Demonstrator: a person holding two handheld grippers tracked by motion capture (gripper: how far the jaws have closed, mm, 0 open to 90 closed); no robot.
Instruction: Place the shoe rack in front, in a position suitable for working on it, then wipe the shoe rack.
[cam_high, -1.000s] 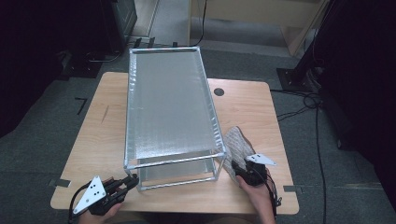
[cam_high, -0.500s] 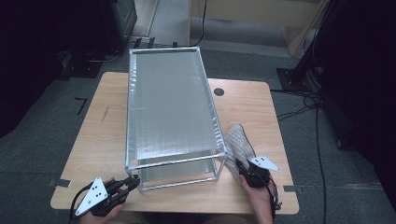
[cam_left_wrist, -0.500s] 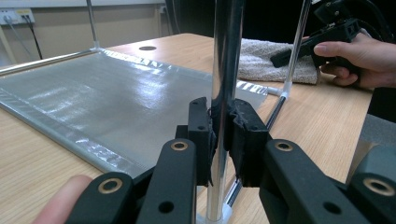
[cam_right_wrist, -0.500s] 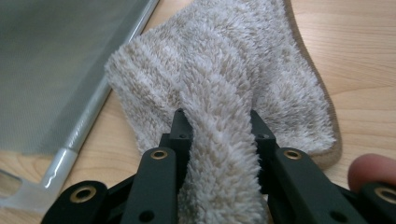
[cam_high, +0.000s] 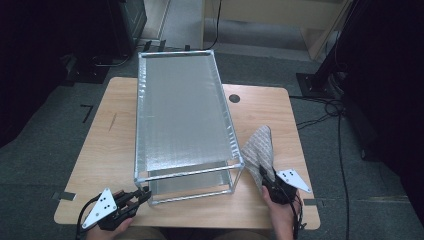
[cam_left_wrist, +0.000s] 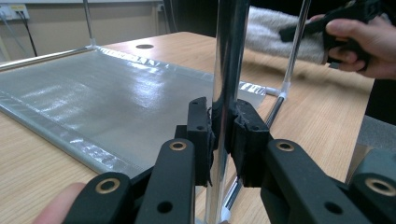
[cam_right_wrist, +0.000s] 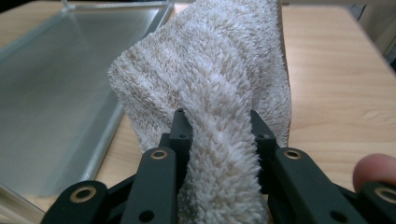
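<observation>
A metal rack (cam_high: 182, 115) with two mesh shelves stands lengthwise on the wooden counter (cam_high: 105, 150). Nothing lies on its top shelf, and the part of the lower shelf seen in the left gripper view is bare mesh too.

The left gripper (cam_high: 142, 196) sits at the rack's near left corner. In the left gripper view its jaws are pressed onto the shiny upright post (cam_left_wrist: 226, 70) of the rack, one pad on each side of the tube, with the lower shelf stretching away behind the post.

The towel (cam_high: 260, 150), a beige terry cloth, lies just right of the rack's near right corner, close to its frame; whether it touches the frame cannot be told. Its far end rests on the counter while its near end is gathered up into a ridge. The right gripper (cam_high: 263, 175) is at that near end, right of the rack. In the right gripper view its jaws have just been closing, and they pinch a thick fold of the towel (cam_right_wrist: 219, 93), pile bulging up between the pads. The rest of the cloth drapes away from the jaws toward the rack's edge and the counter.

A round hole (cam_high: 234, 98) in the counter lies right of the rack, beyond the towel.
</observation>
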